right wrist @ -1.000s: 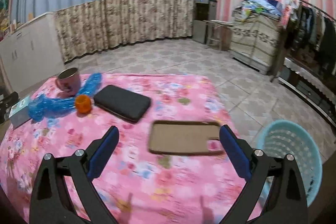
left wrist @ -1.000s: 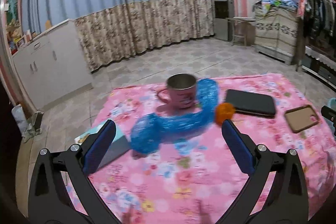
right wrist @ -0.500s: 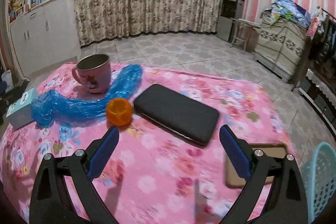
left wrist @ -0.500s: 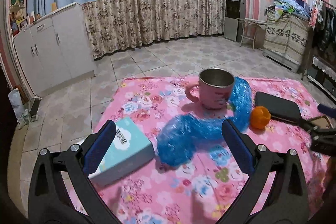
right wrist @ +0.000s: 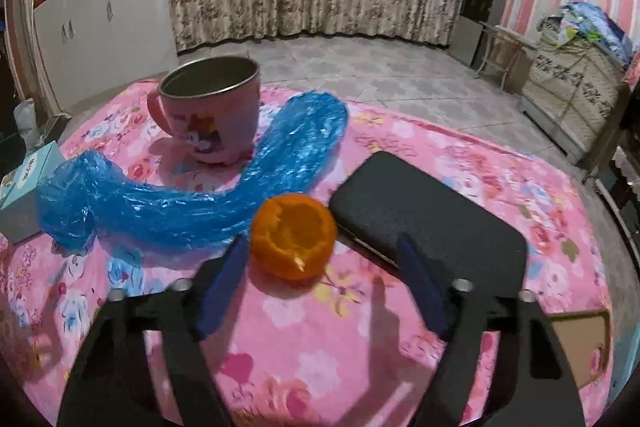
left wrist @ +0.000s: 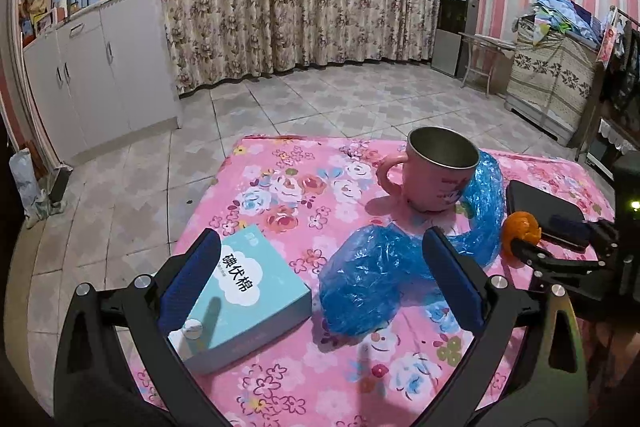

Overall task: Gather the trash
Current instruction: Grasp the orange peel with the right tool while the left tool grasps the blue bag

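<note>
While the right gripper (right wrist: 320, 259) closes its jaws around the peel (right wrist: 294, 239) without yet pinching it, left gripper (left wrist: 320, 275) spread over box (left wrist: 244, 297) and blue bag (left wrist: 372, 283), peel on the pink cloth (right wrist: 320, 339), case (right wrist: 428, 215) beside it, mug (right wrist: 212, 115) behind.

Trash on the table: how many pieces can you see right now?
2. The orange peel lies between the right tongs, beside the black case. The blue bag curls around the mug. More may be hidden.

teal box (left wrist: 244, 293) printed "碘伏棉"
</note>
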The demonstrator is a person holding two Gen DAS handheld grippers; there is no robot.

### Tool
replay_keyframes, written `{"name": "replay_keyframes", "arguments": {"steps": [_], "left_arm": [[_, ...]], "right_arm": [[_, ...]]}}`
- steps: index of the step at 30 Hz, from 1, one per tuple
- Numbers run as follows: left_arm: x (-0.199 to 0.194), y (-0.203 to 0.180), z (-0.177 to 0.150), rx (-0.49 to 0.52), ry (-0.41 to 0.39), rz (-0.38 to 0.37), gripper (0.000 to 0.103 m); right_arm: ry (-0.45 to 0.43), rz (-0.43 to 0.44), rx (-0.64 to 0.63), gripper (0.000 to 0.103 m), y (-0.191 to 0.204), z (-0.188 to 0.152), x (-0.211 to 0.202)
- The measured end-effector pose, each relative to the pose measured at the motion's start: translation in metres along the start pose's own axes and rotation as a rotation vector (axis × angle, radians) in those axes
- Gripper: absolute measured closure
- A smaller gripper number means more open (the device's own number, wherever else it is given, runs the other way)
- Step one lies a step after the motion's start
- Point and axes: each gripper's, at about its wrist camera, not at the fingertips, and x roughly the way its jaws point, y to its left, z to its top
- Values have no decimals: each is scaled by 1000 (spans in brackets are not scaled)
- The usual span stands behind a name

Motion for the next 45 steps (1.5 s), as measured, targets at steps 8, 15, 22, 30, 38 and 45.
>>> {"name": "replay_keyframes", "arguments": {"steps": [8,15,22,30,38,45], "left_arm": [[6,-20,3,7,16,-24,6],[13,-62,1,55,28,-69,6],[44,-103,-6,82,100,-135,6],[81,-122,-23,119,249,-161,58],[63,-114,-31,58,273,-219,92],[3,-127,-24,76,194,-248,92]], "right_arm": [[-21,66,-3,74,-4,1,-7],[-80,52,38,74,-43,-9,-46],[-102,28,78,74,-92,-21,-76],[-124,17,114,74,-127,-36,-102],[-114,5,163,74,-150,-59,-117],[-147,-22,204,74,-181,-75,-158]]}}
